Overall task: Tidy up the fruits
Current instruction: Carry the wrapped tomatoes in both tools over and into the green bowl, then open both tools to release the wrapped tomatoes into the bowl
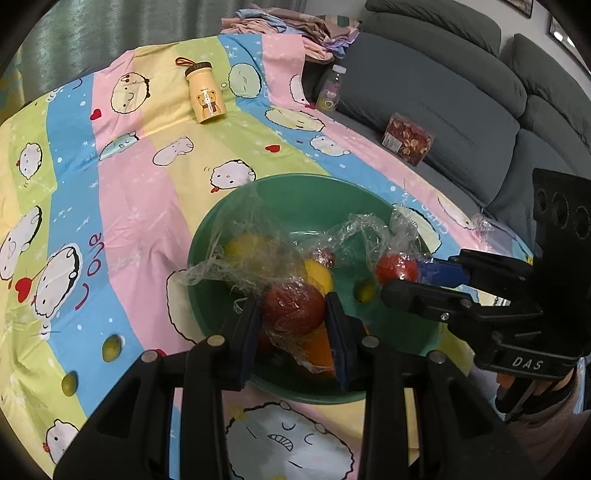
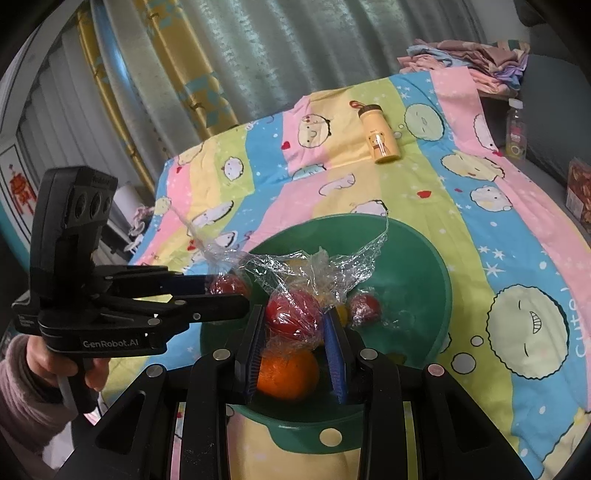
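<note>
A green bowl (image 1: 295, 181) (image 2: 424, 254) stands on the striped cartoon cloth, with fruit and crumpled clear plastic wrap (image 1: 236, 266) (image 2: 317, 269) in it. My left gripper (image 1: 292, 308) (image 2: 229, 291) is shut on a dark red fruit in wrap (image 1: 291, 306) (image 2: 226, 285) over the bowl's near side. My right gripper (image 2: 293, 317) (image 1: 398, 275) is shut on another wrapped red fruit (image 2: 293, 312) (image 1: 397, 268). An orange (image 2: 288, 373) (image 1: 318, 345) lies below the grippers. A yellow fruit (image 1: 318, 277) and a small wrapped red one (image 2: 365, 306) also lie in the bowl.
A yellow bear-print bottle (image 1: 207, 96) (image 2: 381, 142) lies on the cloth beyond the bowl. A clear bottle (image 1: 330, 88) (image 2: 515, 129) and a box of red snacks (image 1: 408, 138) rest on the grey sofa (image 1: 424, 85). Folded clothes (image 1: 288, 26) are piled at the back. Curtains (image 2: 221, 55) hang behind.
</note>
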